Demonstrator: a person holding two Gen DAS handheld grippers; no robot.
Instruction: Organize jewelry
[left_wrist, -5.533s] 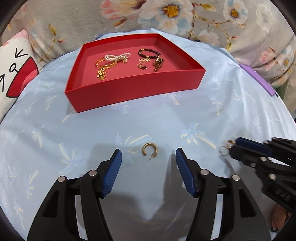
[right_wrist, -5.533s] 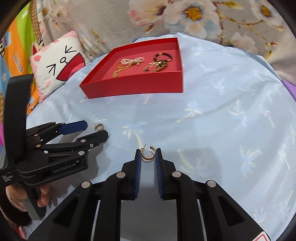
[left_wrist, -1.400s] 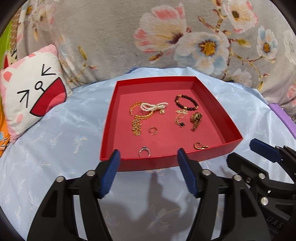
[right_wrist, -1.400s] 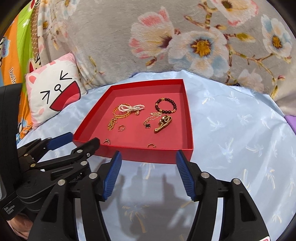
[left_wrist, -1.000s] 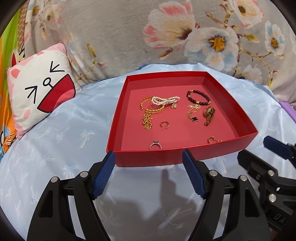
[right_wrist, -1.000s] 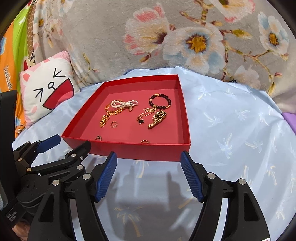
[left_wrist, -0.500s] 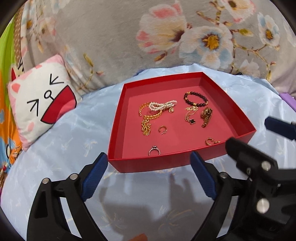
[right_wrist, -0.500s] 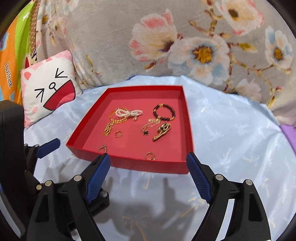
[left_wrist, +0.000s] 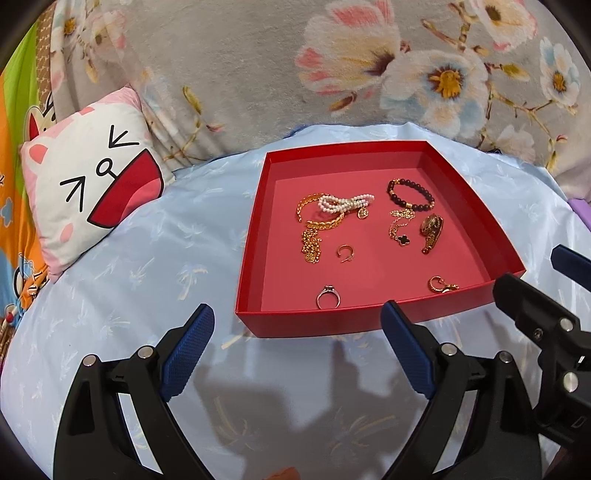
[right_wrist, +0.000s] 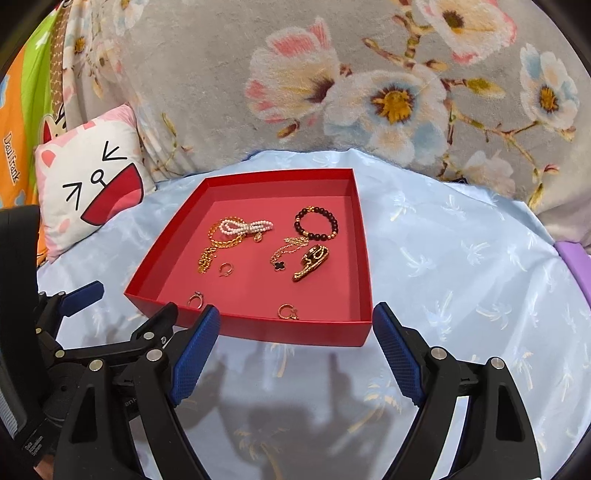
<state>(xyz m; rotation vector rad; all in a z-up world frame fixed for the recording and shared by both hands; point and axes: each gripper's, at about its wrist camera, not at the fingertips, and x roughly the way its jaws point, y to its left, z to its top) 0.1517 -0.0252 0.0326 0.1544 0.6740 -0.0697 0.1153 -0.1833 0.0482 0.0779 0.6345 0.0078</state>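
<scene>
A red tray (left_wrist: 314, 325) lies on the light-blue sheet. It holds a pearl bracelet (left_wrist: 345, 202), a dark bead bracelet (left_wrist: 410, 192), gold chains (left_wrist: 314, 236), a clover necklace (left_wrist: 400, 229), a gold clip (left_wrist: 430, 230), a silver ring (left_wrist: 328, 297) and two gold hoop earrings (left_wrist: 345, 253) (left_wrist: 441, 285). My left gripper (left_wrist: 297, 310) hovers open just short of the tray's near wall, holding nothing. Beside it my right gripper (right_wrist: 296, 310) is open too, its fingers bare, before the same wall (right_wrist: 295, 332).
A white cat-face pillow (left_wrist: 92, 192) leans at the left behind the sheet (left_wrist: 147, 258). A grey floral blanket (left_wrist: 369, 74) rises behind the tray. A purple object (right_wrist: 572, 258) lies at the right edge.
The two hoop earrings that lay on the sheet now lie in the tray. Over the last second both grippers' jaws spread wider; the hands stayed in front of the tray.
</scene>
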